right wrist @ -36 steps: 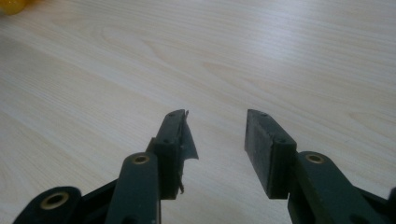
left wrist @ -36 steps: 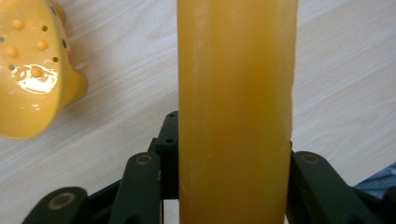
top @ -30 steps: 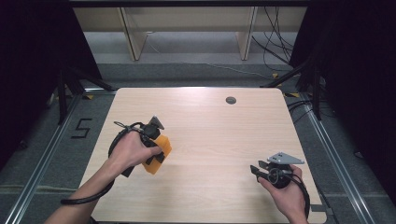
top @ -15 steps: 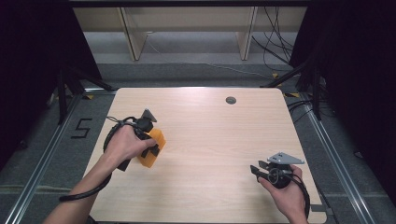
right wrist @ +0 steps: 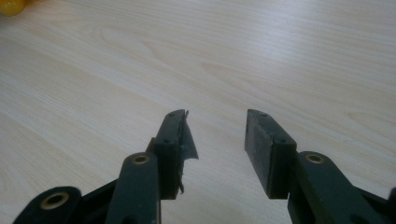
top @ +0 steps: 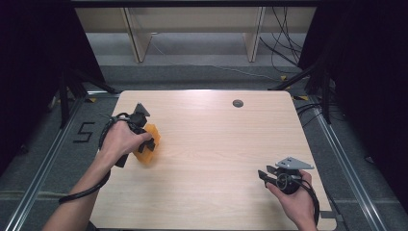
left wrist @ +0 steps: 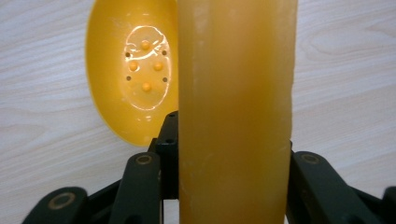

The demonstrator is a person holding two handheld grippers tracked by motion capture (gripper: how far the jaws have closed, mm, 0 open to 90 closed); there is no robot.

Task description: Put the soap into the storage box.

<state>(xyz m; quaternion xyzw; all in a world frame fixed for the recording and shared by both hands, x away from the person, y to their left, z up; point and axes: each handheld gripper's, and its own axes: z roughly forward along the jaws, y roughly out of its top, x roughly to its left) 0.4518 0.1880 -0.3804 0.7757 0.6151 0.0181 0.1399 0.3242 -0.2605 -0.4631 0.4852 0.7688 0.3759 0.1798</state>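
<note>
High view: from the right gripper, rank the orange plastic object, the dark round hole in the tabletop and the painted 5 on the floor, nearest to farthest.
1. The dark round hole in the tabletop, ahead of the right gripper near the far edge.
2. The orange plastic object, across the table in the left gripper, slightly farther.
3. The painted 5 on the floor, beyond the table's left edge.

orange objects: 1 (top: pixel 148 140) (shape unclear from above) | tools: 2 | tables: 1 (top: pixel 207 144)
</note>
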